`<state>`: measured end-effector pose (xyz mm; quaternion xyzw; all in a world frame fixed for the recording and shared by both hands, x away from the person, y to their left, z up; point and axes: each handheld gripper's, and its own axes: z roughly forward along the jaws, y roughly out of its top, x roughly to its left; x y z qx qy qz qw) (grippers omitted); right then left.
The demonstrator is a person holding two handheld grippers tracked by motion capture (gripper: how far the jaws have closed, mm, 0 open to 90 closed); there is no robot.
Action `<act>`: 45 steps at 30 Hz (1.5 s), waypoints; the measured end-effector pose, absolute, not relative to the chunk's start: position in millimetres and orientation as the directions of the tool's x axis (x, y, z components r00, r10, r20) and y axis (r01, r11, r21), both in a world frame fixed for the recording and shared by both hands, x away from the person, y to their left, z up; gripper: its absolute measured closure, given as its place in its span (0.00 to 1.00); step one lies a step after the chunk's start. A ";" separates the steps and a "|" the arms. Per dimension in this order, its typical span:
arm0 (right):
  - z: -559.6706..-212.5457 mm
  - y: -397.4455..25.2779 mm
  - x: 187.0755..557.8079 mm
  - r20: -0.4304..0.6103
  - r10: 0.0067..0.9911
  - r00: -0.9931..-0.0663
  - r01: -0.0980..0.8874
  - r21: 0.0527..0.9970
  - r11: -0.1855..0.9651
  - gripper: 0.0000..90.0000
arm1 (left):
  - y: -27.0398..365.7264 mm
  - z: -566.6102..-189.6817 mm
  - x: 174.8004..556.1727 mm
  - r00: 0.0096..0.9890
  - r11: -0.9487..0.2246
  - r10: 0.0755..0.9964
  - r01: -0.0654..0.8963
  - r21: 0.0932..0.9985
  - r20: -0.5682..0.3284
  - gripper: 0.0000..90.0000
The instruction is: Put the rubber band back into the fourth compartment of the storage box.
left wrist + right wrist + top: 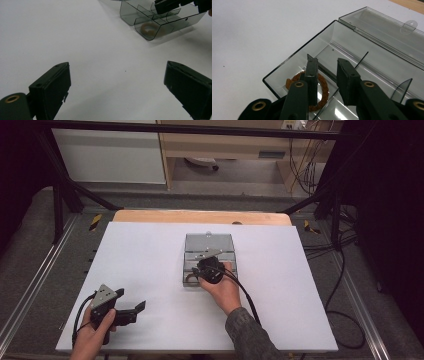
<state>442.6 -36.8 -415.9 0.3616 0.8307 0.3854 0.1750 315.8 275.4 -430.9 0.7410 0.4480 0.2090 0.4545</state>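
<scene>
Left gripper (131, 311) sits at lower left of the high view, jaws spread wide over bare white table (150, 270), holding nothing. Its own view shows both black jaws far apart at the bottom corners, with the box at upper right.

Centre of the high view: smoked clear plastic organiser box (210, 251), lid (387, 32) hinged back flat toward the top of the frame, thin dividers splitting the tray into compartments. Walls look thin, rigid, glossy; probably light, likely to slide on the smooth sheet if nudged.

Brown ring (322, 87) lies flat in the near-left corner compartment, lower left of the right gripper view. Braided or twisted texture, matte, rust-brown; looks like cord or elastic. Judgement: soft, very light, compliant, not fragile, grippy rather than slippery. Best hold: pinch across one strand of the loop, one jaw inside the ring and one outside, away from the divider.

Right gripper (328, 72) hangs over the box, jaws part open with a narrow gap and nothing between them. The left jaw is over the ring; the right jaw appears above the divider. Contact with the ring cannot be told.
</scene>
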 end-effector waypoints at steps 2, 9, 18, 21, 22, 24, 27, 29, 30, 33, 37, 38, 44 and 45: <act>-414.8 -37.6 442.6 0.002 0.738 -0.675 0.470 0.772 0.428 0.77 | 275.5 -431.0 315.8 0.511 -0.185 0.854 0.474 0.861 -0.098 0.07; -412.5 -40.4 444.6 0.061 0.754 -0.654 0.495 0.788 0.366 0.64 | 275.6 -430.9 315.9 0.511 -0.184 0.854 0.473 0.861 -0.098 0.07; -412.2 -45.2 446.0 0.106 0.763 -0.638 0.519 0.791 0.324 0.59 | 275.2 -430.8 316.0 0.512 -0.189 0.854 0.473 0.860 -0.094 0.07; -412.2 -45.8 446.4 0.115 0.767 -0.631 0.529 0.787 0.317 0.55 | 275.3 -430.9 316.0 0.511 -0.185 0.854 0.473 0.861 -0.097 0.07; -412.4 -46.1 446.7 0.118 0.768 -0.630 0.532 0.786 0.315 0.54 | 275.3 -430.9 316.0 0.512 -0.186 0.854 0.473 0.861 -0.097 0.07; -412.5 -46.4 447.2 0.122 0.770 -0.626 0.535 0.786 0.310 0.52 | 275.2 -430.8 316.1 0.513 -0.189 0.853 0.472 0.861 -0.094 0.07; -412.6 -46.7 447.6 0.131 0.772 -0.622 0.542 0.783 0.304 0.50 | 275.3 -430.8 316.0 0.513 -0.189 0.853 0.472 0.861 -0.094 0.07; -412.8 -47.1 448.2 0.134 0.774 -0.618 0.543 0.785 0.298 0.48 | 275.3 -430.8 315.9 0.512 -0.186 0.854 0.472 0.862 -0.096 0.07; -412.6 -47.3 448.4 0.136 0.778 -0.614 0.547 0.784 0.294 0.47 | 275.3 -430.8 315.9 0.512 -0.187 0.854 0.472 0.861 -0.096 0.07; -412.4 -47.8 448.7 0.136 0.782 -0.608 0.551 0.782 0.292 0.42 | 275.2 -430.8 316.0 0.513 -0.189 0.853 0.472 0.861 -0.094 0.07; -412.5 -49.1 449.5 0.140 0.786 -0.602 0.558 0.778 0.289 0.39 | 275.2 -430.9 315.9 0.513 -0.191 0.853 0.473 0.860 -0.093 0.07; -412.4 -49.4 449.7 0.140 0.787 -0.601 0.557 0.779 0.287 0.38 | 275.3 -431.0 315.8 0.513 -0.190 0.853 0.473 0.860 -0.093 0.07; -411.9 -50.7 450.5 0.140 0.795 -0.590 0.564 0.776 0.282 0.29 | 275.3 -431.1 315.9 0.513 -0.190 0.853 0.474 0.860 -0.094 0.07; -411.9 -51.1 450.7 0.144 0.795 -0.589 0.565 0.777 0.278 0.28 | 275.2 -431.1 315.9 0.513 -0.191 0.853 0.473 0.860 -0.093 0.07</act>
